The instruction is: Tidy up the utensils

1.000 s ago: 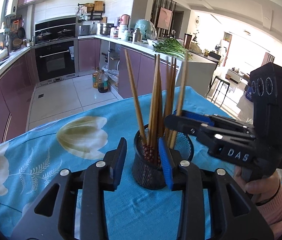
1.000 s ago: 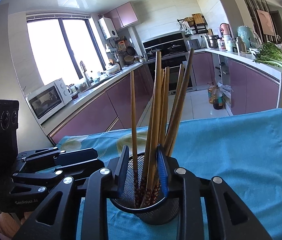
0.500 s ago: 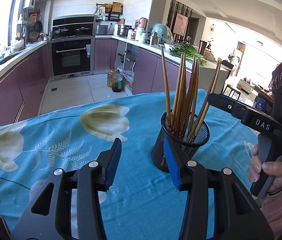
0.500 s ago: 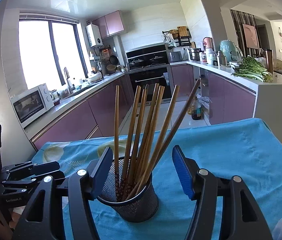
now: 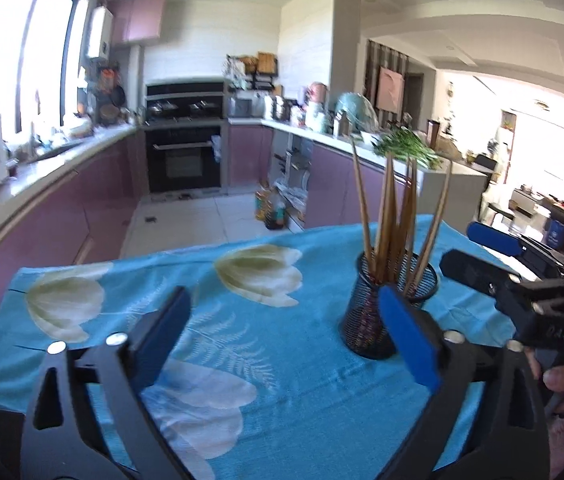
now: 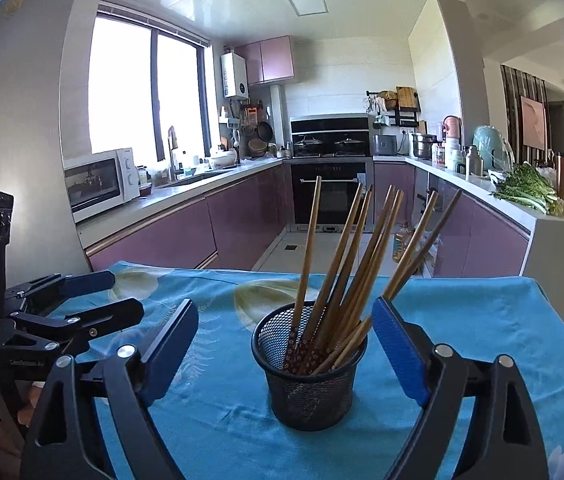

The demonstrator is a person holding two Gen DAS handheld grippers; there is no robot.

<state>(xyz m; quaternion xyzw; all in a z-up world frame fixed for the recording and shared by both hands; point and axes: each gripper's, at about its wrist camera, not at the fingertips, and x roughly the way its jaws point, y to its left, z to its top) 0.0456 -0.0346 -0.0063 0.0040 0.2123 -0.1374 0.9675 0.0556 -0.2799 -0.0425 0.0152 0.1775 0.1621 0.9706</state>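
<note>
A black mesh cup (image 6: 309, 376) stands upright on the blue flowered tablecloth (image 6: 462, 320) and holds several brown chopsticks (image 6: 346, 256), fanned out. In the left wrist view the cup (image 5: 378, 320) stands to the right, just beyond the right finger. My left gripper (image 5: 282, 344) is open and empty, pulled back from the cup. My right gripper (image 6: 282, 348) is open and empty, with its jaws wide apart on either side of the cup and short of touching it. Each gripper also shows in the other's view, the right one (image 5: 494, 260) and the left one (image 6: 94, 296).
The tablecloth has pale tulip prints (image 5: 258, 268). The table's far edge (image 6: 322, 276) drops to a tiled kitchen floor. Purple cabinets, an oven (image 6: 334, 192) and a worktop with greens (image 6: 530, 188) lie beyond.
Both grippers have opened wide and drawn back from the cup. The right one let go of the chopsticks, which now lean fanned out in the cup. The left view has swung left.
</note>
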